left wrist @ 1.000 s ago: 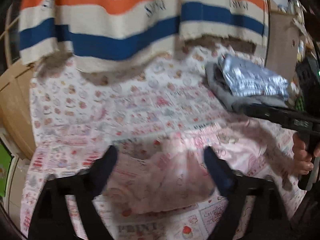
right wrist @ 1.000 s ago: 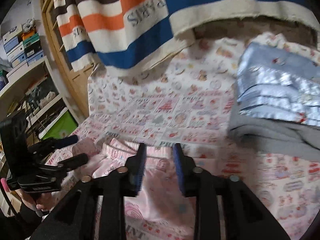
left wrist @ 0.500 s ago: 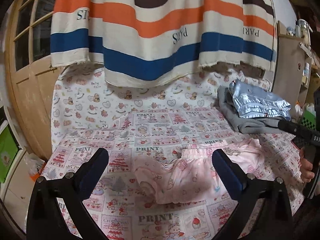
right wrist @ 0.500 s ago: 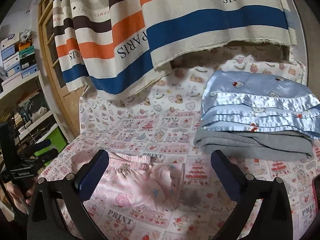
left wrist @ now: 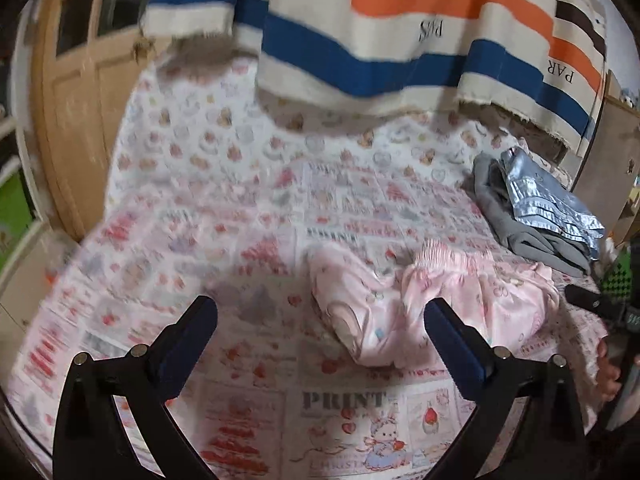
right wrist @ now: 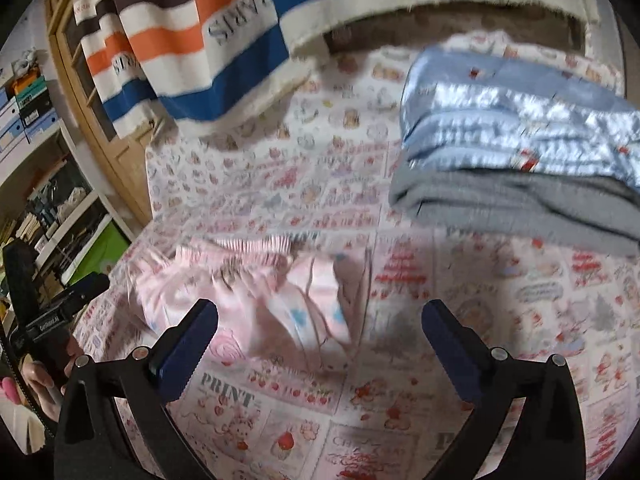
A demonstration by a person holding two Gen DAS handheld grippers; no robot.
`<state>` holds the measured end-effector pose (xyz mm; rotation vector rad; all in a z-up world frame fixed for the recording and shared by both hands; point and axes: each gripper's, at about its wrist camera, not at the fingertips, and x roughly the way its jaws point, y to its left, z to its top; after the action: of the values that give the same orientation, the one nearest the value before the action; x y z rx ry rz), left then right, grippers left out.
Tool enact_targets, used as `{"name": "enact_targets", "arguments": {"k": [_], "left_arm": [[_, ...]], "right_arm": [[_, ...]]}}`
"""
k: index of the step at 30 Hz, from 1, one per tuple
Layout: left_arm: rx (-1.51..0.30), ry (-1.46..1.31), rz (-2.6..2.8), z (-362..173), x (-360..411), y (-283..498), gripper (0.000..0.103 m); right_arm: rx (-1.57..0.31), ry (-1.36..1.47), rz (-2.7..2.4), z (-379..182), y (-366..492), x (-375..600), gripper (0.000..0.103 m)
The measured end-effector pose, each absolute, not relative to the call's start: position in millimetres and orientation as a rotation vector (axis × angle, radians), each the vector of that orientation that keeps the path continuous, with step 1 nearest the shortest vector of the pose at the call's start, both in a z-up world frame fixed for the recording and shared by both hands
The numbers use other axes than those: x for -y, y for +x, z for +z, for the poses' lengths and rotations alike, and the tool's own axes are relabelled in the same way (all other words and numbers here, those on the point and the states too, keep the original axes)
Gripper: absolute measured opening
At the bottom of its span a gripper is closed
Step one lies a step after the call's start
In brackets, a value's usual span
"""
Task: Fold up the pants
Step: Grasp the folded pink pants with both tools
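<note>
Both tongs are spread wide, left tongs (left wrist: 320, 320) and right tongs (right wrist: 320, 320), nothing gripped. Right's just popped open, left's widened a bit too. We see the pants (left wrist: 432, 304) bunched on the sheet (left wrist: 248, 216), just past our left tips; from the right tongs, pants (right wrist: 256, 292) sit ahead-left. Folded clothes (right wrist: 516, 152) further back, right.

The pink pants (left wrist: 436, 300) are soft, thin, matt cloth, crumpled, with a gathered elastic waistband. They lie on a printed cotton-like sheet (left wrist: 304, 216), matt and smooth. The folded blue cloth (right wrist: 520, 128) has a glossy satin sheen; the grey garment (right wrist: 516, 204) under it looks matt and fleecy. The striped hanging fabric (left wrist: 392, 40) is coarse weave with frayed edges. The door (left wrist: 76, 128) is pale wood.
</note>
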<state>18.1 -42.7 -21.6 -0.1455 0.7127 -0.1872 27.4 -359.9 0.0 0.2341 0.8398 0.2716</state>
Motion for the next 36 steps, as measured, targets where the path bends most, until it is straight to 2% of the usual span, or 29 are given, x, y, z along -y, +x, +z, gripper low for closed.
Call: {"name": "enact_targets", "arguments": {"k": [6,15,16,17,19,20,21,23,24,26,27,30,34,36], "left_arm": [[-0.811,-0.186,-0.320,-39.5,64.2,34.1,0.103],[-0.864,-0.197,-0.383,-51.6,83.9,56.1,0.089],[-0.864,-0.191,-0.388,-52.0,86.1,57.0,0.082],[-0.863,-0.177,-0.395,-52.2,89.2,57.2,0.071],[-0.866,-0.165,-0.415,-52.7,94.3,56.7,0.061],[-0.863,-0.158,-0.414,-52.5,95.7,56.1,0.060],[-0.860,-0.155,-0.417,-52.0,95.8,56.4,0.060],[-0.863,-0.174,-0.437,-51.7,92.3,57.6,0.062],[-0.872,-0.194,-0.443,-52.1,89.5,59.1,0.067],[-0.899,-0.274,-0.492,-52.1,81.0,63.0,0.085],[-0.907,-0.314,-0.502,-51.4,77.0,64.8,0.086],[-0.905,-0.371,-0.495,-49.3,70.4,70.6,0.086],[-0.913,-0.390,-0.486,-52.3,73.1,79.1,0.085],[-0.910,-0.386,-0.476,-52.2,75.9,81.4,0.072]], "right_arm": [[-0.907,0.315,0.343,-17.4,41.1,353.3,0.103],[-0.922,0.310,0.379,-30.4,58.8,341.3,0.102],[-0.918,0.307,0.390,-30.6,60.6,338.5,0.102],[-0.918,0.307,0.399,-30.9,60.5,337.9,0.098],[-0.913,0.290,0.414,-31.0,61.8,331.4,0.096],[-0.914,0.274,0.419,-31.1,62.1,328.1,0.090],[-0.915,0.261,0.420,-31.0,61.9,326.3,0.086],[-0.910,0.241,0.423,-30.3,61.8,322.7,0.085],[-0.909,0.252,0.429,-30.5,61.6,324.3,0.085],[-0.917,0.292,0.439,-30.9,63.3,330.2,0.085],[-0.924,0.331,0.446,-31.5,64.5,335.0,0.086],[-0.953,0.494,0.470,-35.0,70.3,352.4,0.087],[-0.968,0.554,0.468,-36.5,74.8,354.6,0.089],[-0.965,0.516,0.461,-35.6,74.5,347.9,0.089]]}}
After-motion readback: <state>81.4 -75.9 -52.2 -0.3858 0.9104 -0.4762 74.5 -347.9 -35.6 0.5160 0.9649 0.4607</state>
